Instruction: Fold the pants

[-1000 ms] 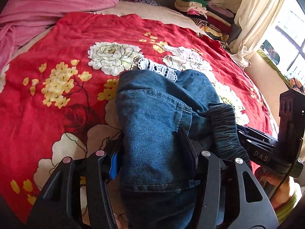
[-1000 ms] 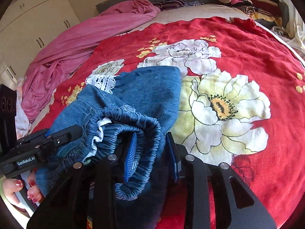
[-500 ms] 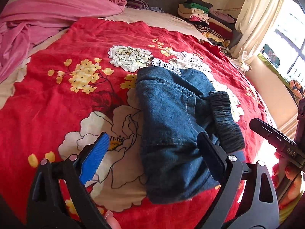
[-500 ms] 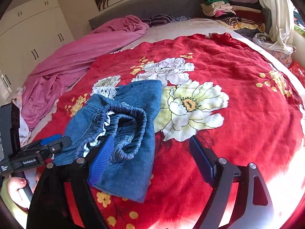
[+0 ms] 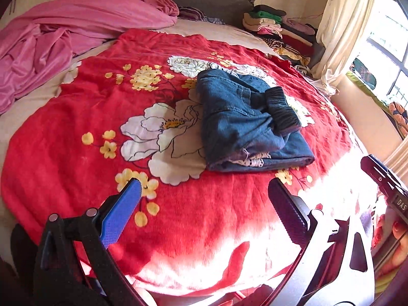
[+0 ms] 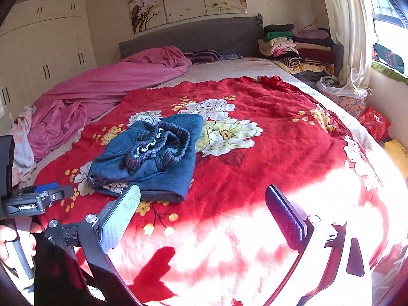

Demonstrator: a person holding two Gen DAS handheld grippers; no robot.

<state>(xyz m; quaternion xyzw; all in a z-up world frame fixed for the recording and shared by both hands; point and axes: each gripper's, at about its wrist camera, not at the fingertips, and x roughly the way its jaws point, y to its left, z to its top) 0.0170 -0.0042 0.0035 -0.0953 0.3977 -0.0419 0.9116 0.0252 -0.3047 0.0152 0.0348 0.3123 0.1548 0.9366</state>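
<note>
Both our grippers, left gripper (image 5: 204,205) and right gripper (image 6: 202,210), gape empty, short of the folded blue denim pants (image 5: 244,125) on the red floral blanket (image 5: 76,132); we judge folding finished.

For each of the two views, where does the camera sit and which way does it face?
Left wrist: on the left gripper, open, facing the headboard over the folded pants; the right gripper's body at right edge.
Right wrist: on the right gripper, open, facing likewise; left gripper at left edge.
Shared: pants, red blanket, clothes stack.
</note>
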